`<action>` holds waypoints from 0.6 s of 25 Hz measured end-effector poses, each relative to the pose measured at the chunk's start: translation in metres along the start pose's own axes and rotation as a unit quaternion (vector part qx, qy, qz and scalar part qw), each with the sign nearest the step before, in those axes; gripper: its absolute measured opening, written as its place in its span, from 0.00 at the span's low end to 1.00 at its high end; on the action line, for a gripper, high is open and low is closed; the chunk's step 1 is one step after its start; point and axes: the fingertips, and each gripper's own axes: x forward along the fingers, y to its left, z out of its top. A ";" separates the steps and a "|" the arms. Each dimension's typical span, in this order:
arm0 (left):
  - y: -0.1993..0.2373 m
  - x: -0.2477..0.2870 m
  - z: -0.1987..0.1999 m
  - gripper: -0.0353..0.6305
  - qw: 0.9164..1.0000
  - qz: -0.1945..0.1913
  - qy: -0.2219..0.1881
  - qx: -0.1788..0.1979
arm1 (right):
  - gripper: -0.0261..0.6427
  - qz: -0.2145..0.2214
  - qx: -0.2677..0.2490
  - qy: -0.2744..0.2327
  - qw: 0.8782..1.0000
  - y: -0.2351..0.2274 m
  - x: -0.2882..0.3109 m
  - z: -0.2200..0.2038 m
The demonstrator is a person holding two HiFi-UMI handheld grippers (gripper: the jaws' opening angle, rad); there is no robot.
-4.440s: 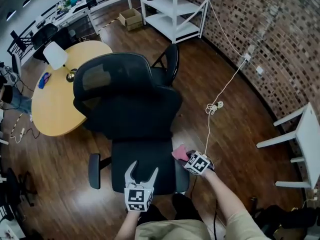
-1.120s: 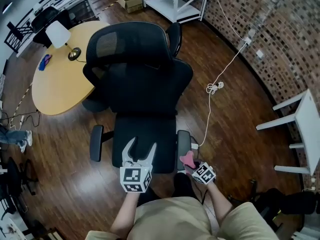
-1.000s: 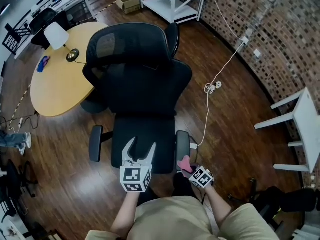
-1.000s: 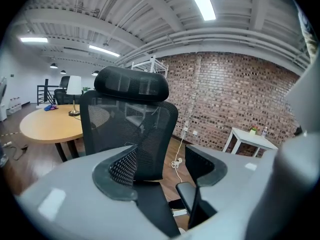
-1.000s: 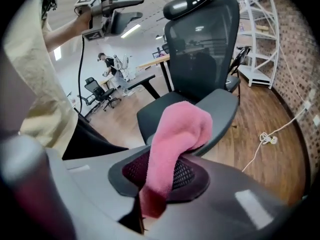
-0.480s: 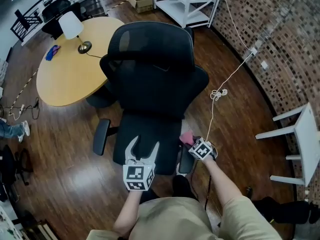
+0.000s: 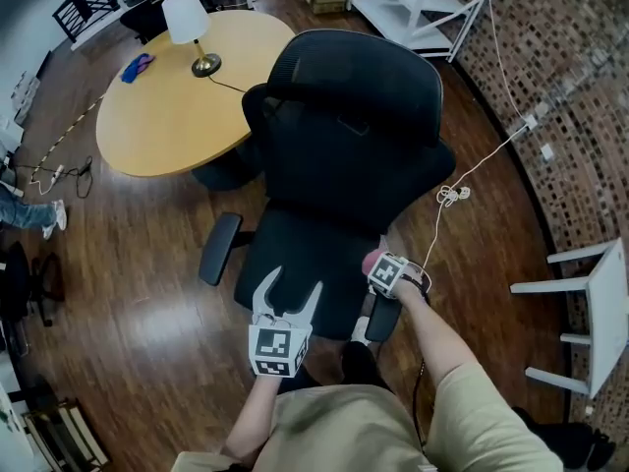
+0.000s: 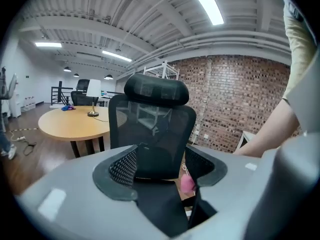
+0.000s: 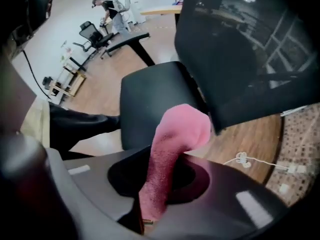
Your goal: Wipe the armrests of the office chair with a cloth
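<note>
On the office chair [image 7: 344, 136], leftmost, the padded black left armrest [image 7: 219, 249] is judged unwiped, with nothing touching it. Over the seat front the left gripper [image 7: 289, 288] is held with jaws spread, nothing between them. Rightward, the fuzzy pink cloth [image 7: 372, 261] is clamped in the right gripper [image 7: 381, 266] at the right armrest [image 7: 383, 319]; contact cannot be confirmed, so wiping is judged barely begun.

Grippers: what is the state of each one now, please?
Left gripper: open, jaws apart, holding nothing.
Right gripper: closed on the cloth.
</note>
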 end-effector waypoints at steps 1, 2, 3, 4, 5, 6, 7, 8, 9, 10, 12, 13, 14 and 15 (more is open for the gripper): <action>0.002 0.000 0.003 0.48 1.000 -0.002 -0.006 -0.002 | 0.15 0.028 -0.011 0.016 0.999 0.019 0.004 -0.005; 0.004 0.000 0.006 0.48 1.000 -0.004 -0.011 -0.002 | 0.15 0.044 -0.025 0.036 0.998 0.034 0.007 -0.013; 0.005 0.002 0.009 0.48 1.000 -0.006 -0.015 -0.002 | 0.15 0.057 -0.041 0.050 0.996 0.050 0.011 -0.019; 0.007 0.004 0.012 0.48 1.000 -0.008 -0.018 -0.002 | 0.15 0.076 -0.055 0.058 0.994 0.069 0.015 -0.024; 0.009 0.005 0.014 0.48 1.000 -0.011 -0.020 -0.003 | 0.15 0.098 -0.065 0.061 0.991 0.089 0.019 -0.027; 0.011 0.006 0.015 0.48 1.000 -0.014 -0.022 -0.003 | 0.15 0.119 -0.073 0.060 0.988 0.109 0.023 -0.030; 0.012 0.008 0.014 0.48 1.000 -0.016 -0.023 -0.003 | 0.15 0.136 -0.077 0.058 0.986 0.126 0.027 -0.033; 0.013 0.009 0.014 0.48 1.000 -0.017 -0.023 -0.003 | 0.15 0.144 -0.079 0.057 0.985 0.139 0.029 -0.037; 0.013 0.011 0.013 0.48 1.000 -0.019 -0.022 -0.003 | 0.15 0.148 -0.077 0.056 0.984 0.148 0.030 -0.041; 0.012 0.013 0.013 0.48 1.000 -0.021 -0.021 -0.002 | 0.15 0.151 -0.073 0.053 0.984 0.156 0.031 -0.045; 0.011 0.015 0.014 0.48 1.000 -0.024 -0.019 -0.001 | 0.15 0.164 -0.062 0.043 0.983 0.172 0.030 -0.048; 0.010 0.016 0.015 0.48 0.999 -0.026 -0.018 -0.001 | 0.15 0.174 -0.058 0.039 0.982 0.179 0.029 -0.050; 0.008 0.017 0.016 0.48 0.999 -0.028 -0.017 -0.001 | 0.14 0.183 -0.055 0.038 0.981 0.186 0.028 -0.054; 0.005 0.018 0.016 0.48 0.999 -0.031 -0.015 -0.001 | 0.14 0.193 -0.056 0.042 0.979 0.193 0.027 -0.060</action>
